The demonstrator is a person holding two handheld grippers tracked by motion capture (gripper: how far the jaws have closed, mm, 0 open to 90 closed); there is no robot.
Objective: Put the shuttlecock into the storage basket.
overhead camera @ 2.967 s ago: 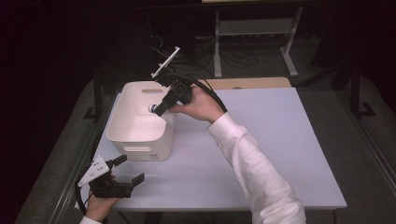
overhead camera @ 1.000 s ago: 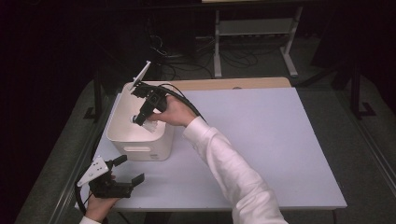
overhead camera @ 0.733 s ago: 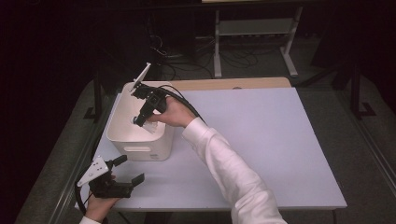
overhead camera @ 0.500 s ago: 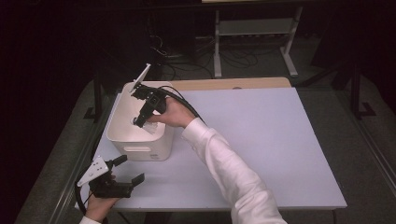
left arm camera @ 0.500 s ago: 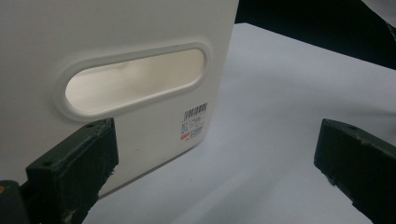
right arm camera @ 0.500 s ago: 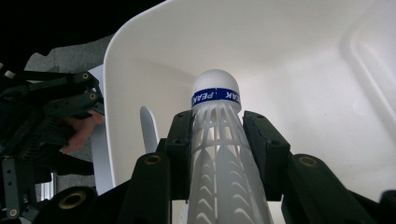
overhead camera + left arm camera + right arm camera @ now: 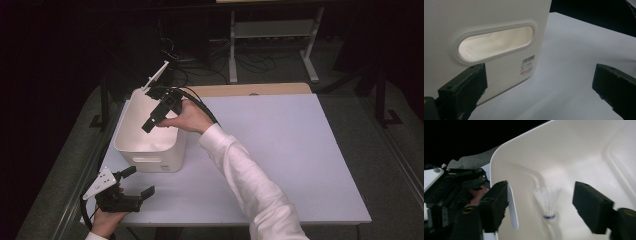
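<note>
Lying inside white bin, shuttlecock, right tongs just opened above it, left tongs open, empty.

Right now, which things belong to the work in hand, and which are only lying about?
Part of the work:
- shuttlecock, in the bin, between the open jaws, not gripped
- white bin
- right gripper, jaws just opened

Only there:
- left gripper, open, beside the bin
- table
- metal stand behind

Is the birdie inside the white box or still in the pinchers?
Inside. The shuttlecock lies in the white bin, feathers up in the right gripper view. The right gripper has just been opening; neither pad touches it.
</note>
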